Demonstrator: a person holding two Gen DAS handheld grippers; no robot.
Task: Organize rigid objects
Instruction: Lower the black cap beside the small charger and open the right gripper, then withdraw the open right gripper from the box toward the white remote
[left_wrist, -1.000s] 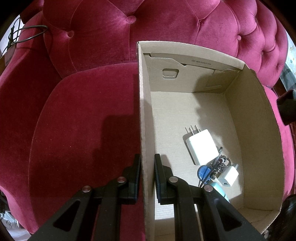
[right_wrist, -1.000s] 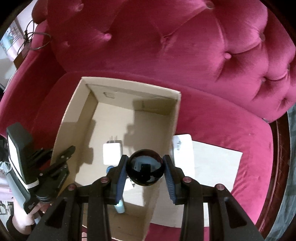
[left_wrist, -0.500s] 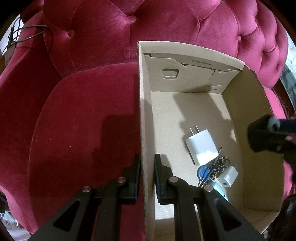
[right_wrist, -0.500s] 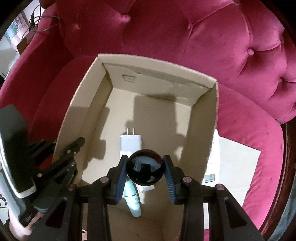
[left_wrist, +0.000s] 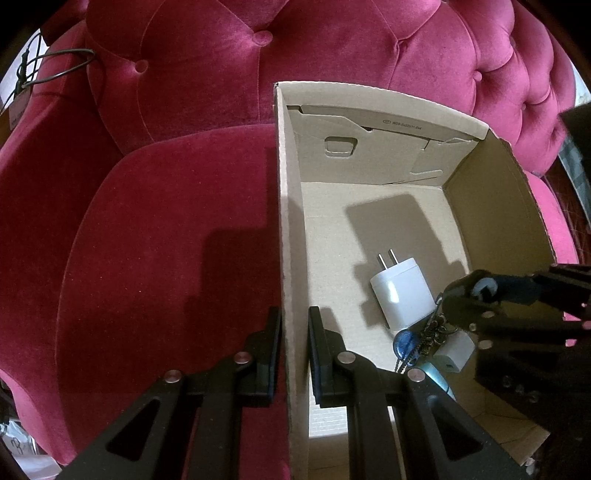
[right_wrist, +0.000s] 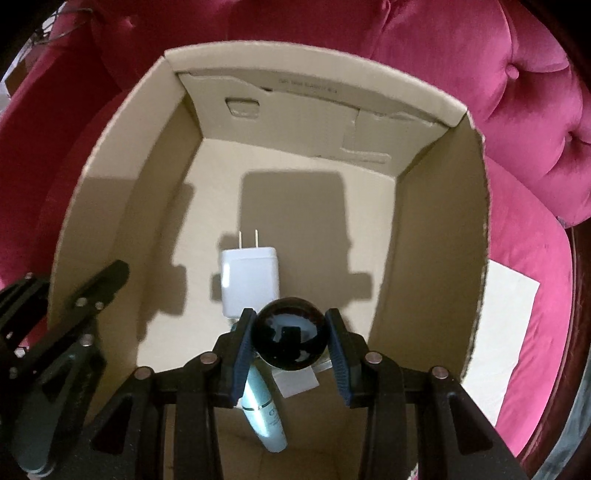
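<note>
An open cardboard box (left_wrist: 291, 206) (right_wrist: 436, 229) stands on a red velvet sofa. My left gripper (left_wrist: 294, 332) is shut on the box's left wall. My right gripper (right_wrist: 290, 338) is shut on a glossy black ball (right_wrist: 290, 338) and hangs inside the box, low over its contents; it enters the left wrist view from the right (left_wrist: 491, 306). On the box floor lie a large white charger (left_wrist: 402, 295) (right_wrist: 249, 280), a small white charger (left_wrist: 454, 349), a blue keyring charm (left_wrist: 404, 341) and a pale teal tube (right_wrist: 264, 410).
The tufted sofa back (left_wrist: 332, 44) rises behind the box. A flat sheet of cardboard or paper (right_wrist: 506, 332) lies on the seat to the box's right. A thin wire loop (left_wrist: 55, 66) hangs at the far left by the armrest.
My right gripper with the black ball has come down from above the box rim into the box, and now shows in the left wrist view. The left gripper has kept still.
</note>
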